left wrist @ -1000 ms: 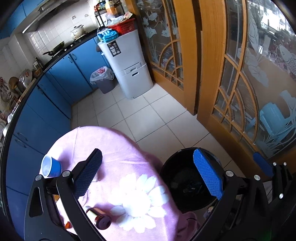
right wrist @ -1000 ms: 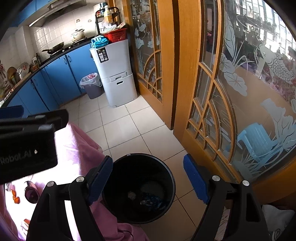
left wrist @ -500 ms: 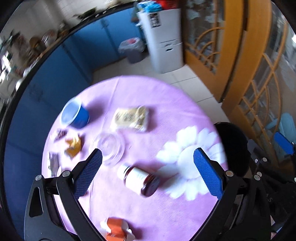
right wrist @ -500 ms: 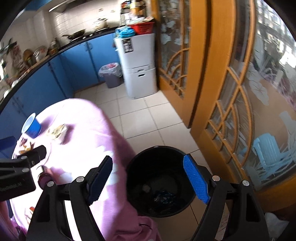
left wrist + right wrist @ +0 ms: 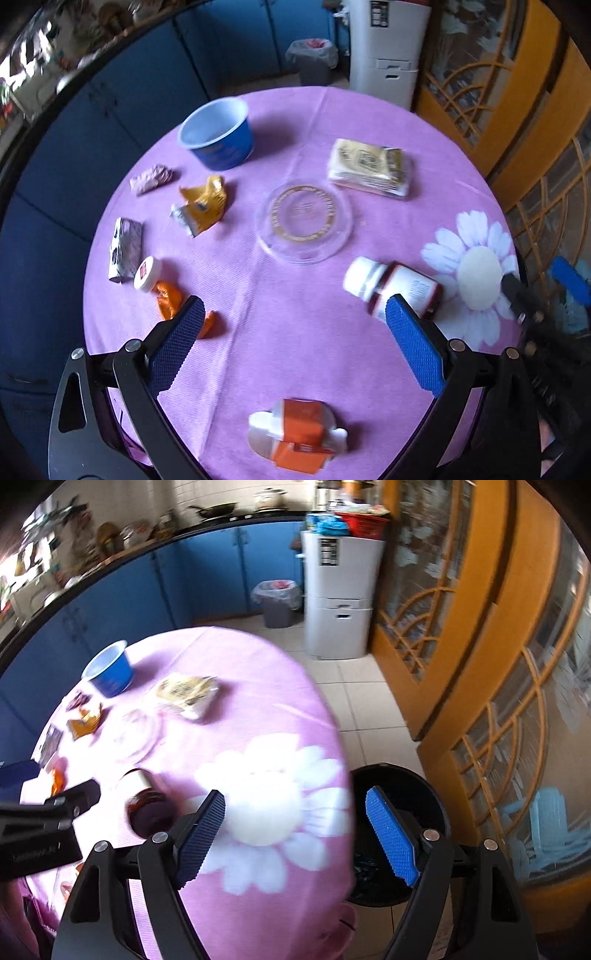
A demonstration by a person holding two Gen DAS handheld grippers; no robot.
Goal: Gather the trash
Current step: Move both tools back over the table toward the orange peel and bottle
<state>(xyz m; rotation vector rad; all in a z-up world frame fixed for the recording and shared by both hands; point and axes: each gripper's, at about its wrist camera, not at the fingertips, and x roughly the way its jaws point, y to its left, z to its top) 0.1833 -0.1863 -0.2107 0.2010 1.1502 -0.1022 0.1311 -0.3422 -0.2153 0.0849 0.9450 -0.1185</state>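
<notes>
In the left wrist view my left gripper [image 5: 295, 347] is open and empty above the round table with a purple cloth [image 5: 295, 350]. On it lie a blue cup [image 5: 218, 134], a yellow packet [image 5: 369, 171], a clear plastic lid [image 5: 303, 219], a brown pill bottle [image 5: 395, 290] on its side, an orange-and-white carton [image 5: 299, 435], orange wrappers [image 5: 201, 206], a silver wrapper [image 5: 125, 247] and a small white cap [image 5: 147, 273]. In the right wrist view my right gripper [image 5: 295, 838] is open and empty over the table's right edge, beside the black trash bin [image 5: 410, 794] on the floor.
A white cabinet [image 5: 341, 598] and a grey lined bin [image 5: 277, 603] stand at the back by blue kitchen cupboards [image 5: 147, 590]. Wooden glass-panelled doors [image 5: 480, 627] run along the right. The left gripper's body [image 5: 48, 830] shows at the right wrist view's left edge.
Both grippers have swung left from the black bin toward the table. The left wrist view now looks down on the table's trash; the right one has moved partly over the cloth.
</notes>
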